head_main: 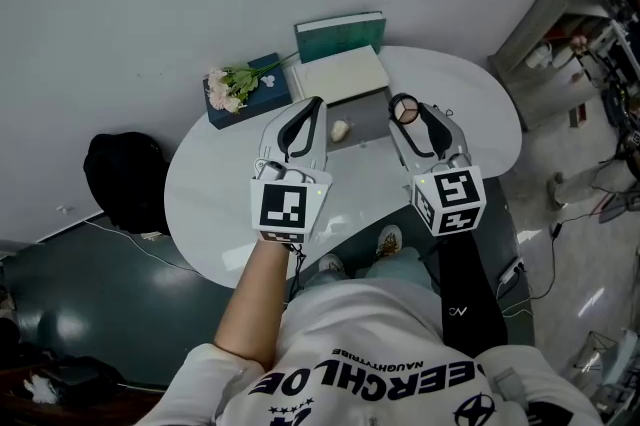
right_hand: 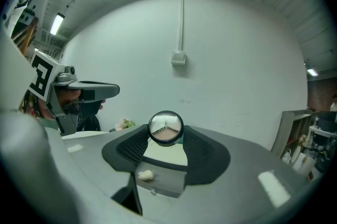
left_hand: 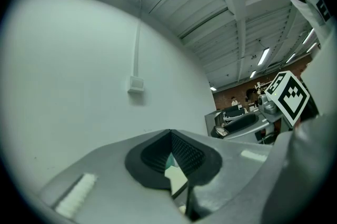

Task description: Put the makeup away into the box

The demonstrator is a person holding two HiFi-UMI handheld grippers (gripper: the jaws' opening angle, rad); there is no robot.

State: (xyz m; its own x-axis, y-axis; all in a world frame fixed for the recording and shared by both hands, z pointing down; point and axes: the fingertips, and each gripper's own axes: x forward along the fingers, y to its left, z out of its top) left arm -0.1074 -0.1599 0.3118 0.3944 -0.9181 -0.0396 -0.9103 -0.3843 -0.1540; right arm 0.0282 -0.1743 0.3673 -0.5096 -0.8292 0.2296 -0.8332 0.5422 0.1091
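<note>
Glossy table (head_main: 205,204), shiny round compact (right_hand: 166,127)

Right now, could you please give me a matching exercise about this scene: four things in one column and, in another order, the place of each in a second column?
Things:
1. round compact
2. small cream item
3. flowers
4. black bundle

Places:
A. on the dark blue box
B. beside the table, off it
C. between the jaws of the right gripper
D. inside the open grey box

Pairs: 1-C, 2-D, 3-A, 4-B.
</note>
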